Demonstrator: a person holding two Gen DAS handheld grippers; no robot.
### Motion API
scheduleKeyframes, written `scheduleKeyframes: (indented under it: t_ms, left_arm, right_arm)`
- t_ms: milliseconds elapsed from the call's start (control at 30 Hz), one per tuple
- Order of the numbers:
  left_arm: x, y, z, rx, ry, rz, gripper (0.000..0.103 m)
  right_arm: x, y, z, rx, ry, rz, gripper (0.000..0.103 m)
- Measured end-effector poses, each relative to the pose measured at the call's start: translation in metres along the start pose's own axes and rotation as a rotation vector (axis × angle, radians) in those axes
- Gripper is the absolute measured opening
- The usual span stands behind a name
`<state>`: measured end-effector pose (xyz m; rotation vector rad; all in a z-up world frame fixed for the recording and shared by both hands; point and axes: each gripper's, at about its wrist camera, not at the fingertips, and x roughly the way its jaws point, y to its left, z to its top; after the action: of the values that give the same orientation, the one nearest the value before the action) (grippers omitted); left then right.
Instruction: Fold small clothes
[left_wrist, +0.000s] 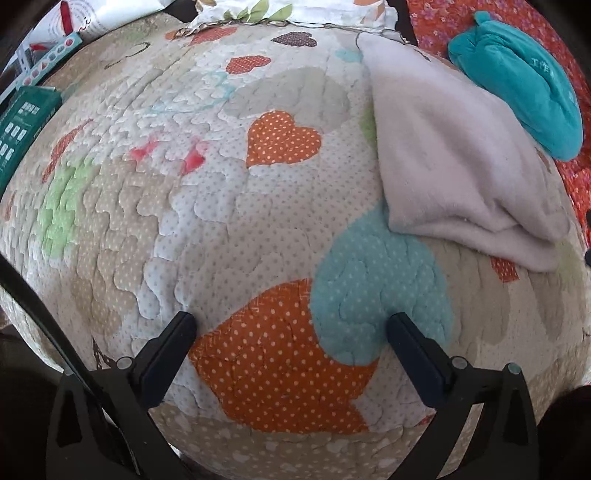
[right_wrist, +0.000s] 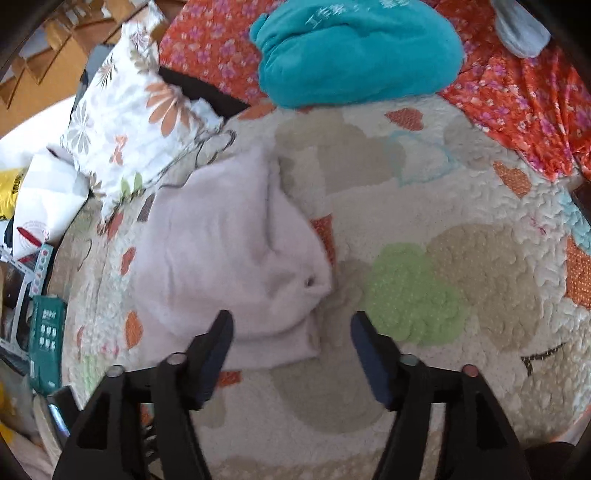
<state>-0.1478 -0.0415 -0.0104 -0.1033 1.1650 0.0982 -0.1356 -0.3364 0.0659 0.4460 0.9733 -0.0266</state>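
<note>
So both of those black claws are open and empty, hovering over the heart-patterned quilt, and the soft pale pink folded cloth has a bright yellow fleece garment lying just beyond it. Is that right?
Nearly. The fleece garment beyond the soft pale pink folded cloth is teal, not yellow, as the right wrist view shows. The rest holds: the left gripper and right gripper are open and empty over the heart-patterned quilt.

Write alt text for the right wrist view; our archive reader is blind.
Open right tongs hover over a folded pale pink garment lying on a heart-patterned quilt. A teal garment lies beyond it.
</note>
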Motion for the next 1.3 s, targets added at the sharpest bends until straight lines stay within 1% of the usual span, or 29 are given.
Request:
scheduleKeyframes:
  t_ms: [33,67,100,133,167,233,267,367,433,467,533,567,633,700,767,867,933,1100,1200,1300]
  left_arm:
    - [0.0,0.001,0.0,0.001,-0.001,-0.002,0.103]
    - [0.001,0.001,0.001,-0.002,0.003,-0.003,0.103]
    - [0.001,0.003,0.003,-0.006,0.01,-0.004,0.103]
    - [0.002,0.004,0.006,-0.016,0.022,-0.006,0.103]
    - [0.003,0.005,0.01,-0.03,0.035,-0.006,0.103]
    - [0.005,0.007,0.017,-0.059,0.058,0.003,0.103]
    - [0.004,0.007,0.02,-0.084,0.059,0.009,0.103]
    - [-0.001,0.003,0.026,-0.114,0.036,-0.016,0.103]
    - [-0.002,-0.002,0.031,-0.1,0.028,-0.022,0.103]
    - [-0.001,-0.006,0.035,-0.086,0.02,-0.015,0.103]
    - [0.003,-0.011,0.04,-0.062,0.011,0.007,0.103]
    - [0.009,-0.014,0.044,-0.047,0.019,0.02,0.103]
    - [0.016,-0.016,0.045,-0.051,0.026,0.023,0.103]
    - [0.017,-0.014,0.047,-0.068,0.004,0.027,0.103]
    - [0.019,-0.017,0.046,-0.064,-0.003,0.035,0.103]
    - [0.021,-0.017,0.048,-0.071,-0.011,0.03,0.103]
    - [0.02,-0.016,0.046,-0.078,-0.007,0.025,0.103]
    - [0.02,-0.016,0.047,-0.099,-0.007,0.035,0.103]
    - [0.019,-0.017,0.046,-0.083,-0.009,0.031,0.103]
    - [0.017,-0.015,0.045,-0.049,0.017,0.005,0.103]
  right_arm:
    - [0.005,-0.002,-0.004,-0.011,-0.019,-0.031,0.074]
    - [0.015,-0.006,-0.008,-0.025,-0.022,-0.085,0.074]
    - [0.029,-0.011,-0.009,-0.03,0.016,-0.14,0.074]
    - [0.042,-0.016,-0.007,-0.015,0.072,-0.156,0.074]
    - [0.049,-0.025,-0.005,0.025,0.099,-0.125,0.074]
    - [0.047,-0.032,-0.001,0.062,0.069,-0.098,0.074]
    - [0.048,-0.033,0.001,0.059,0.07,-0.096,0.074]
    - [0.054,-0.03,0.003,0.027,0.054,-0.127,0.075]
    - [0.06,-0.022,0.003,-0.026,0.042,-0.167,0.08]
    - [0.063,-0.017,0.003,-0.052,0.042,-0.18,0.083]
    - [0.07,-0.01,0.002,-0.088,0.036,-0.192,0.093]
    - [0.073,-0.008,0.0,-0.101,0.028,-0.205,0.094]
    - [0.077,-0.004,-0.002,-0.127,-0.002,-0.242,0.096]
    - [0.08,-0.005,-0.002,-0.126,-0.027,-0.257,0.099]
    - [0.082,-0.006,-0.003,-0.103,-0.059,-0.267,0.103]
    - [0.083,-0.003,-0.005,-0.098,-0.087,-0.301,0.103]
    - [0.083,-0.002,-0.006,-0.099,-0.099,-0.308,0.103]
    - [0.081,-0.005,-0.007,-0.108,-0.111,-0.278,0.103]
    - [0.081,-0.004,-0.008,-0.108,-0.116,-0.277,0.103]
    - [0.08,-0.004,-0.009,-0.114,-0.109,-0.275,0.103]
